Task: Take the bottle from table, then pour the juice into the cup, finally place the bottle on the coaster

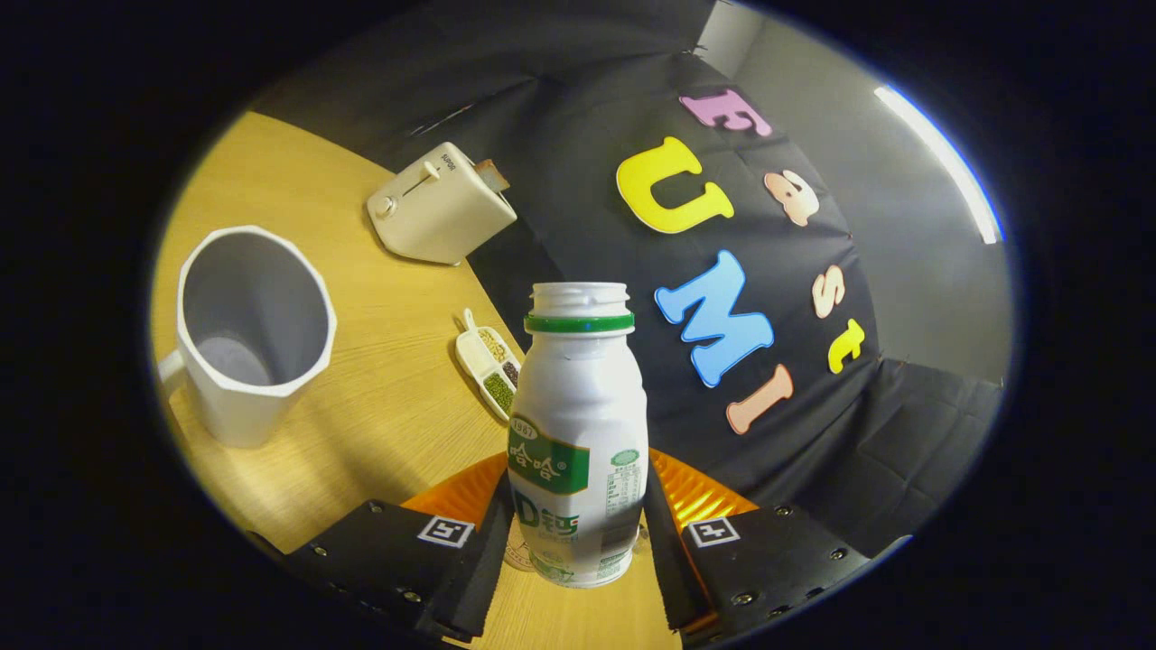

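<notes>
A white bottle with a green label and a green neck ring stands between my fingers, its mouth open with no cap. My gripper is shut on the bottle, one finger pressing each side of its lower body. An orange ridged coaster lies on the table just behind the bottle's base, showing on both sides of it; whether the bottle touches it I cannot tell. A white faceted cup with a handle stands on the wooden table, beyond my left finger, empty as far as I see inside.
A cream toaster sits at the table's far edge beyond the cup. A small white divided dish of beans and grains lies just behind the bottle near the table's edge. The booth's black cloth wall rises behind.
</notes>
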`<state>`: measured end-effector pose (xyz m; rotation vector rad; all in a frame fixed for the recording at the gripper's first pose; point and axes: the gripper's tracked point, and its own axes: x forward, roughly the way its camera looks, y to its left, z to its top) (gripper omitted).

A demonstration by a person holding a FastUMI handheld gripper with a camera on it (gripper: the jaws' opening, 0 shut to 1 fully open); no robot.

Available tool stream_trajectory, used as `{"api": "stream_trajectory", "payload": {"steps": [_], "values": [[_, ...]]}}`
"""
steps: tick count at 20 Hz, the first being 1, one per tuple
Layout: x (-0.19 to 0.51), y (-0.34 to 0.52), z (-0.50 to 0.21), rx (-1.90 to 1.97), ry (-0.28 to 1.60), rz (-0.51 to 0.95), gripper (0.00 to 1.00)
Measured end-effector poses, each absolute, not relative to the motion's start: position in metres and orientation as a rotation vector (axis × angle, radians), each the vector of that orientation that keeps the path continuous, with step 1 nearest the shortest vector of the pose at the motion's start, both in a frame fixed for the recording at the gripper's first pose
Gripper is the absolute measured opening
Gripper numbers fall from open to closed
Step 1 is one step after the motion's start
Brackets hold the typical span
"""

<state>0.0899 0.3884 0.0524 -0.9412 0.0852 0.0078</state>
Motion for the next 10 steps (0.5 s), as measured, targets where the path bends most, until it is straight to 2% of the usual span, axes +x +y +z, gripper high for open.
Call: {"api": "stream_trajectory", "payload": {"steps": [10], "values": [[0.118, 0.366, 0.048, -0.677, 0.113, 0.018, 0.71]]}}
